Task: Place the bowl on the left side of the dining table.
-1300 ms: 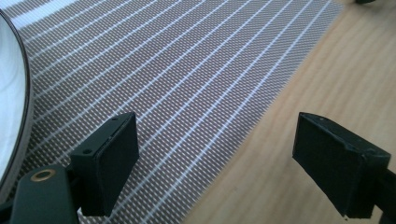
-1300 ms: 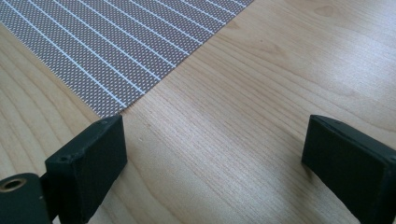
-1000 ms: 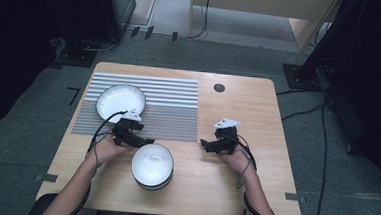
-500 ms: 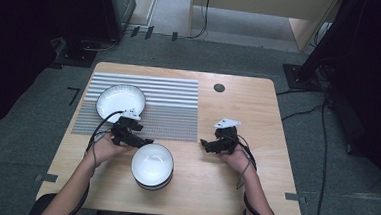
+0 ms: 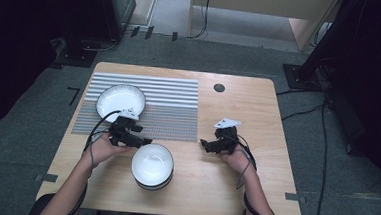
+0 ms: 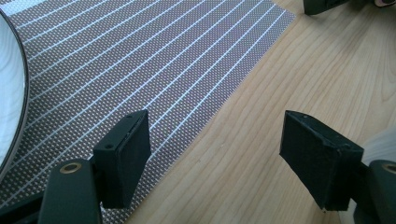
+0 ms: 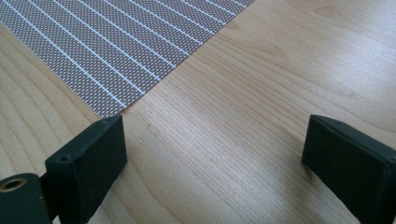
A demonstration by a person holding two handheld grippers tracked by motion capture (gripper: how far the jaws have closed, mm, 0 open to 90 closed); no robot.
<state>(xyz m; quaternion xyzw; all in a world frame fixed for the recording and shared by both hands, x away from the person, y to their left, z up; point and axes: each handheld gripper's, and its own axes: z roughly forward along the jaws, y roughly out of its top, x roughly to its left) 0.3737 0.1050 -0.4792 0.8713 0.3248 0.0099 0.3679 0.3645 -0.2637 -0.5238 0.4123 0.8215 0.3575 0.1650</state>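
A white round bowl [image 5: 152, 166] with a dark outer wall is sitting on the bare pale wooden table [image 5: 258, 106], near the person's edge, and its inside is showing nothing but white glaze. It looks like the top of a small nested stack, though the layers beneath are hard to make out. A second shallow white round bowl [image 5: 121, 98] is resting on the grey striped woven placemat [image 5: 168, 106], also holding nothing; its rim [image 6: 14, 107] is curving along the left edge of the left gripper view.

The left gripper [image 5: 144, 140] is hovering just beside the nearer bowl's far-left rim, its jaws standing wide with only mat edge and wood between them; they have just been closing a little. The right gripper [image 5: 205, 144] is lying low over bare wood, well apart from both bowls, its jaws gaping wide around nothing.
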